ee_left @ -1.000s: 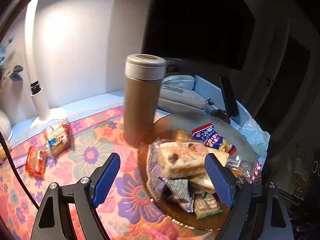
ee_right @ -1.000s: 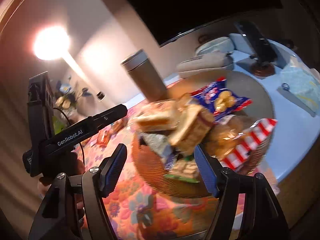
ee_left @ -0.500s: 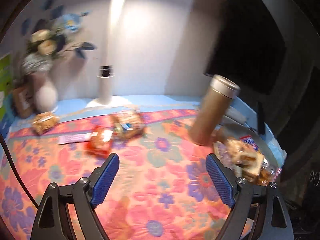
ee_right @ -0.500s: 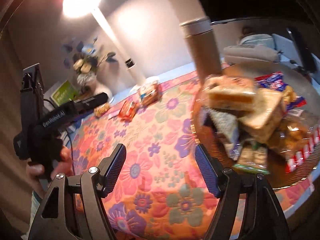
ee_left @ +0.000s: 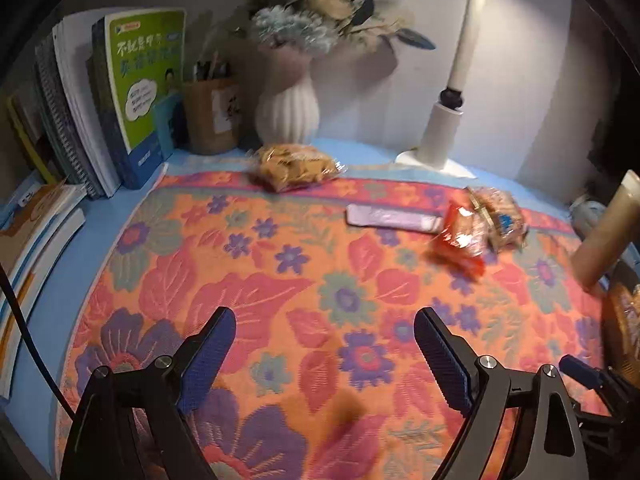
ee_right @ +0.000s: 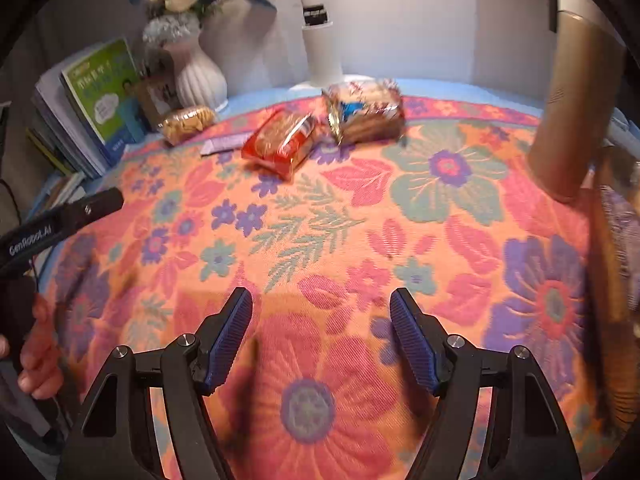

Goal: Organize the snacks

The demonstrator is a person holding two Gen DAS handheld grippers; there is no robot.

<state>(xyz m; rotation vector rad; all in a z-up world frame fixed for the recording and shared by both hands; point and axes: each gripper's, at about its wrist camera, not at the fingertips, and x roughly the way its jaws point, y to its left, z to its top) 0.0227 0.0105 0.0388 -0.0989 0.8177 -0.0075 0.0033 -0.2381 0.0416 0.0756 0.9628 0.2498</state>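
From my left wrist, my left fingers stood wide apart with nothing between them, above the floral cloth on the blue tabletop. Far across the cloth lay the snacks: a clear bag of golden crackers at the cloth's far edge, just in front of the white vase; right of it a flat pale purple wrapper; then a red packet touching a clear packet of biscuits. Books stood at the far left beside a pen cup, and a white lamp base rose at the far right. A tan flask leaned in at the right edge.

From my right wrist, my right fingers were parted and empty over the cloth. The red packet and biscuit packet lay far ahead, the crackers farther left by the vase. The flask stood at far right, a brown bowl rim beside it. My left hand held the other gripper at the left edge.
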